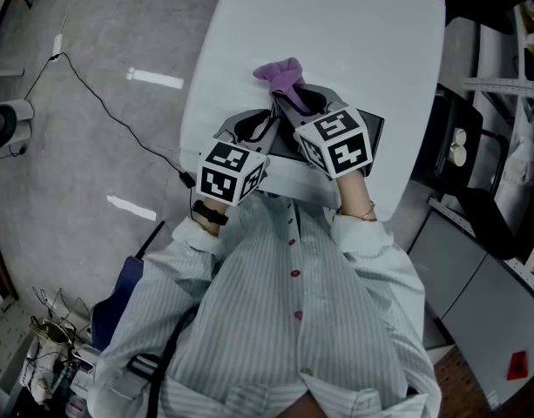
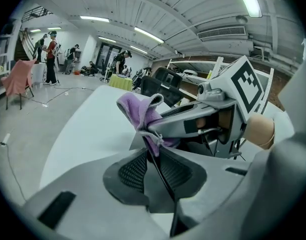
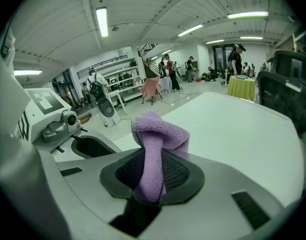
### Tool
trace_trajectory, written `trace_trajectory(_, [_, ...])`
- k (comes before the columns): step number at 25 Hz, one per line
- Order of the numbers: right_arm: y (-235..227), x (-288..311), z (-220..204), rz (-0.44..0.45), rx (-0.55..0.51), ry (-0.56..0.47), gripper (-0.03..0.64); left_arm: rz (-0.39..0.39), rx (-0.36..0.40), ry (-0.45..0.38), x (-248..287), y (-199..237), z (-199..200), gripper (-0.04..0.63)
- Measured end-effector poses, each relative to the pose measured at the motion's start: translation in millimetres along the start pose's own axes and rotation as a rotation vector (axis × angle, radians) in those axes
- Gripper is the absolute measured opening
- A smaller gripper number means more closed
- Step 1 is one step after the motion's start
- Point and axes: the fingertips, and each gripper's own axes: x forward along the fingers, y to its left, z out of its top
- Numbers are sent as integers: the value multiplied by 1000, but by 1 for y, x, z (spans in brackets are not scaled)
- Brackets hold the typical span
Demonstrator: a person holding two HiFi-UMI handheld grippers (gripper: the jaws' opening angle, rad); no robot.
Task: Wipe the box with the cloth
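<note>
We look down on a white desk (image 1: 336, 24) with both grippers close together at its near edge, toward 6 o'clock. The dark box (image 1: 374, 133) lies flat there beneath them, its bare corner showing at 3 o'clock of the right gripper's marker cube (image 1: 336, 144).

The right gripper (image 1: 294, 103) has its jaws clamped on the purple cloth (image 1: 282, 75). In the right gripper view we see the fabric squeezed between the ribbed pads (image 3: 180, 171), with a folded lump bulging past the tips toward 12 o'clock. That lump hangs over the desk just beyond the box's far side.

The left gripper (image 1: 253, 129) sits just beside the right one, at its 8 o'clock. Its jaws are pressed together on a thin dark edge, which we take to be a wall of the box. In the left gripper view the cloth hangs right at the jaw tips, and the right gripper crosses in from 2 o'clock.

A striped shirt (image 1: 293, 320) fills the lower part of the head view. A black cable (image 1: 101, 103) trails over the grey floor (image 1: 66, 190) at 9 o'clock.
</note>
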Motion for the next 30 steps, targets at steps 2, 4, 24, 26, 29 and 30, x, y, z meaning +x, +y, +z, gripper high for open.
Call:
trace_trajectory(2, [-1, 1, 0, 0, 4, 13, 89, 9, 8, 1, 0, 1, 0, 60])
trace_trajectory(4, [0, 2, 0, -7, -10, 25, 87, 15, 15, -1, 0, 1, 0, 60])
trace_trajectory(24, [-39, -48, -41, -76, 63, 92, 84, 51, 54, 41, 0, -2, 0, 61])
trace_trajectory(26, [-47, -56, -48, -97, 81, 98, 84, 52, 55, 43, 0, -3, -1, 61])
trace_trajectory(29, [-60, -72, -59, -136, 115, 109, 84, 52, 53, 46, -1, -2, -1, 60])
trace_trajectory(30, [-65, -77, -64, -151, 126, 114, 84, 51, 53, 46, -1, -2, -1, 61])
